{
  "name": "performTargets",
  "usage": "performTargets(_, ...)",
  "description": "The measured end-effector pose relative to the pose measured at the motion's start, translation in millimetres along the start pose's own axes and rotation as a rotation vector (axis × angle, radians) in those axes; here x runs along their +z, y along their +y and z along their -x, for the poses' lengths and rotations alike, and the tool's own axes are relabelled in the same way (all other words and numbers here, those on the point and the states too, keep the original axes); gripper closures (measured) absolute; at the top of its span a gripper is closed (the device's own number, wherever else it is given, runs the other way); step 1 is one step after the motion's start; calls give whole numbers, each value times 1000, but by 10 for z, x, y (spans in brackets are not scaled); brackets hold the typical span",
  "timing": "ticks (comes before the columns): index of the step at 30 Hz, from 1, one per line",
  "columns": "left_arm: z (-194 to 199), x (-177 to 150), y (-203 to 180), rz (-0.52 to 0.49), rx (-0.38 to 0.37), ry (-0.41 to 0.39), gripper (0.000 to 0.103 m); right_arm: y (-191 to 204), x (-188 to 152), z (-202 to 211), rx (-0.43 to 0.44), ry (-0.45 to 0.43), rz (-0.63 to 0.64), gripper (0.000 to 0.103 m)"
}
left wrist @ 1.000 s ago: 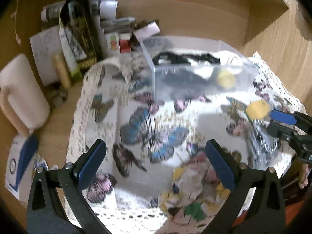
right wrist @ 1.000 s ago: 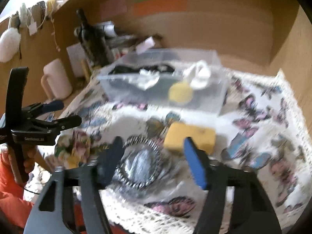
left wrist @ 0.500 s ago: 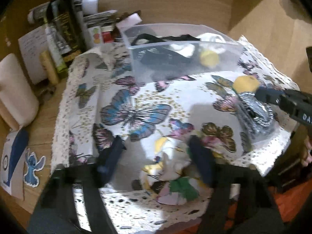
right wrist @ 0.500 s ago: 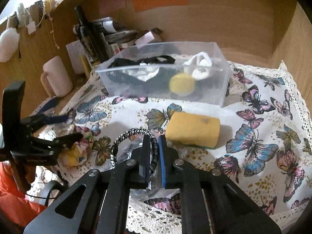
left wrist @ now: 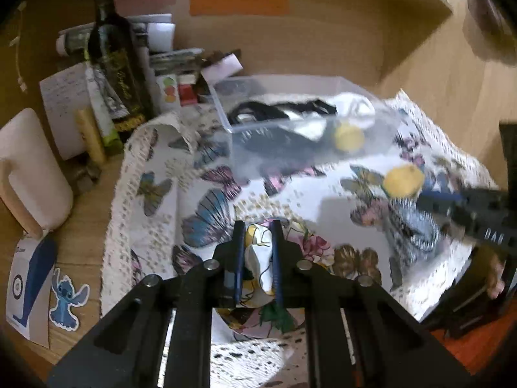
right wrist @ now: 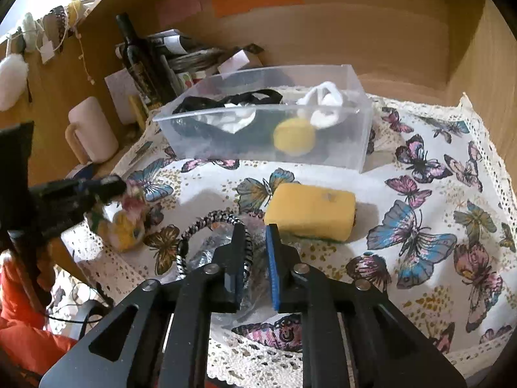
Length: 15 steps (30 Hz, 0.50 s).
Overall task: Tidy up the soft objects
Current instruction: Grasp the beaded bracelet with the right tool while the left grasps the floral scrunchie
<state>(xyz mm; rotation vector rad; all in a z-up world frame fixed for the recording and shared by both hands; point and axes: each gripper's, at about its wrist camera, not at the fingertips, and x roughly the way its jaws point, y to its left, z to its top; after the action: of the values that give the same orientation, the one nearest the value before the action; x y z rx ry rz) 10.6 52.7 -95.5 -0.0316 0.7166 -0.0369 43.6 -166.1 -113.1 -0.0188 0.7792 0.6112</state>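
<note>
The left gripper [left wrist: 257, 252] has its two blue-padded fingers drawn in tight on a floral cloth bundle [left wrist: 258, 258], a crumpled soft wad printed with yellow, white, pink and green flowers, which bulges up between the pads near the front edge of the butterfly tablecloth [left wrist: 206, 213]. From the right wrist view the same bundle [right wrist: 124, 223] sits at the cloth's left lace border, with the left gripper's black arm over it. The right gripper [right wrist: 255, 258] is narrowed around a black-and-white braided ring [right wrist: 206, 223] that lies on a clear, crinkled plastic wrapper; one finger presses the ring's right side, though a slim gap between the pads leaves it unclear how firmly it is pinched. Just beyond that gripper's tips lies a yellow sponge [right wrist: 310, 213], a rounded block with a thin green underside, resting flat on the cloth and apart from the bin. Further back stands a clear plastic bin [right wrist: 362, 129], which holds a black strap-like fabric, a white crumpled cloth, a white looped piece and a yellow ball [right wrist: 294, 135] pressed against the front wall. Behind the bin stand a dark glass bottle [right wrist: 142, 61] and a cream jug [right wrist: 93, 129]
</note>
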Motion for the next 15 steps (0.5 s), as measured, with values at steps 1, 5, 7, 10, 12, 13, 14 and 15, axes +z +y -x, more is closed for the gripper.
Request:
performTargets(1,20,31,32,11,6,-13,89,-4,-6,-11,3,5,-2,91)
performTargets(5,67,104,73,28,14,-46,89,-10,-8,-4,18,10,-4,89)
performTargets(7,82,125,73,31,13,-59,89,-3,-1,8,29,9,-7,83)
performTargets(10,101,181,55,28,8,-83,89,16,0,-17,39,14,-1,83)
performTargets(12,123,216,32,22,4,-102,89,36,-5,-70,41,28,12,85)
performTargets(13,135,237,23,18,5,-112,89,41,-17,-115,32,33,14,89)
performTargets(14,144,258,18,15,5,-121,89,37,-21,-137,26,35,15,93)
performTargets(15,155,280,12,14,7,-130,89,34,-25,-144,20,24,13,95)
